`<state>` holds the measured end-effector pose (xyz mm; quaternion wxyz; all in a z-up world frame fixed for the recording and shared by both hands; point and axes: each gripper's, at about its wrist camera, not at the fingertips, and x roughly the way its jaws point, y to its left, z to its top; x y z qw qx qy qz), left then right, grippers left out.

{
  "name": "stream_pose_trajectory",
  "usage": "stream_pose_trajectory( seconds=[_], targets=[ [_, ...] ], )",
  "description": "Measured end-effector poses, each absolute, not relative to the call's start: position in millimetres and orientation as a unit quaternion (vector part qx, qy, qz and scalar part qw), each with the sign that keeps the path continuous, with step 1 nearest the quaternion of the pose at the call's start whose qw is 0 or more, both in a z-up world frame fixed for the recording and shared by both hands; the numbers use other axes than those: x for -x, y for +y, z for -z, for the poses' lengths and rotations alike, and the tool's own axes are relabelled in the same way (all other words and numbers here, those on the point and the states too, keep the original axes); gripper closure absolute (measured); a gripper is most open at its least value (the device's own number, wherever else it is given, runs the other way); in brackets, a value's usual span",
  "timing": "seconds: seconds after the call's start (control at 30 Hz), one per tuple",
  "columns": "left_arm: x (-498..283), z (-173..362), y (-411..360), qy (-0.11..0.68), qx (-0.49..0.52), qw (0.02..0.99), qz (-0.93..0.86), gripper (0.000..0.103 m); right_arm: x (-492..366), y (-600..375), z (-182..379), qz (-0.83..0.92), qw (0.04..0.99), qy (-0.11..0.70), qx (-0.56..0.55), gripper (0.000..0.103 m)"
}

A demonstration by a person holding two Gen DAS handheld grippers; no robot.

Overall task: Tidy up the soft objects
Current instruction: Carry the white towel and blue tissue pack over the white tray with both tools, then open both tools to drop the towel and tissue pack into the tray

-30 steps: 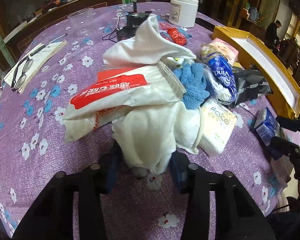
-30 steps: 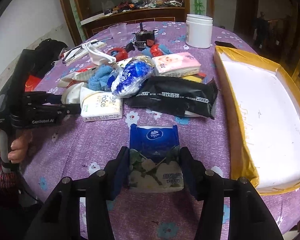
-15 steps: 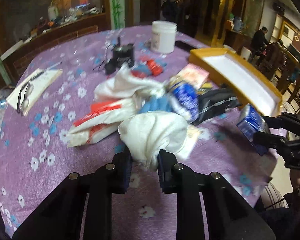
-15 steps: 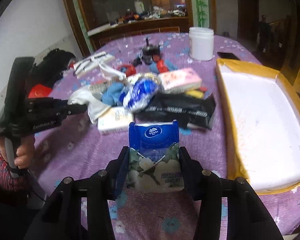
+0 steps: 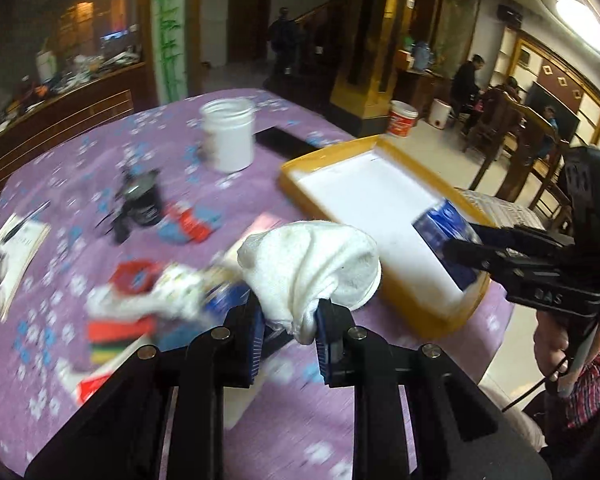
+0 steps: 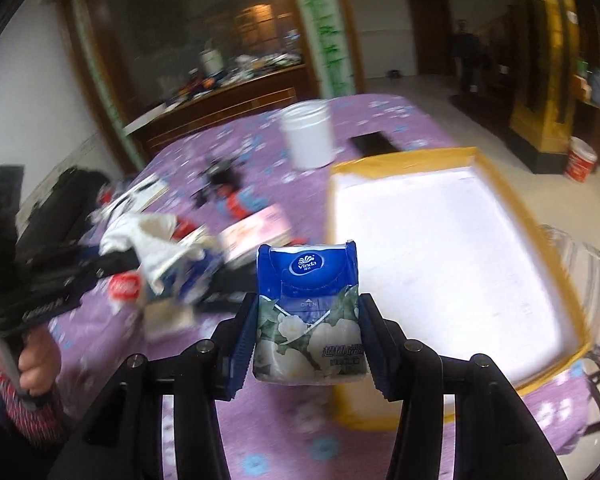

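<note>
The white cloth [image 5: 308, 268] is pinched at its gathered lower end between the jaws of your left gripper [image 5: 290, 334], which have just been closing on it; it bulges above the fingers as a crumpled, slightly soiled bundle, held clear of the purple flowered tablecloth [image 5: 80, 168]. Your right gripper [image 6: 308, 344] is clamped on a tissue pack [image 6: 310, 312], its jaws having just narrowed against the pack's two sides. Both grippers point downward at a slant across the table. In the left wrist view your right hand [image 5: 552, 344] grips the handle of the other tool, a striped sleeve [image 5: 588, 384] behind it, and the pack hangs over the near corner of the yellow tray [image 5: 332, 156].

The pack reads "Vinda" on its blue top flap, with "OPEN" below it, above white flowers and green leaves; the Chinese characters lower down are too small to read.

The remaining soft things [image 6: 172, 264] lie in a blurred pile just left of the tray. A white jar [image 6: 306, 136] and a dark phone [image 6: 374, 144] stand farther back.
</note>
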<state>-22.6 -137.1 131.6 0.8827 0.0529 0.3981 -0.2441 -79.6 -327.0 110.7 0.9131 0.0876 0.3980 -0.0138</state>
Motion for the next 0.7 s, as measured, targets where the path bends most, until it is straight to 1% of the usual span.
stream_pose_trajectory(
  seconds=[0.2,0.33,0.53,0.7],
  targets=[
    [-12.1,-138.3,-199.1,0.405,-0.058,0.874,0.262,0.084,55.6,-383.4,-132.4,0.068,0.912,0.390,-0.107,0.053],
    [-44.6,-128.3,-236.5,0.421,-0.046,0.867,0.264,0.084,33.1,-409.2,-132.3,0.087,0.909,0.390,-0.121,0.053],
    [-93.0,-82.1,-264.1,0.448,-0.016,0.864,0.227,0.084,-20.2,-442.2,-114.9,0.130,0.899,0.391,-0.148,0.052],
    [-102.4,-61.1,-275.2,0.463,-0.027,0.857,0.223,0.084,-65.7,-465.6,-81.9,0.151,0.872,0.427,-0.187,0.052]
  ],
)
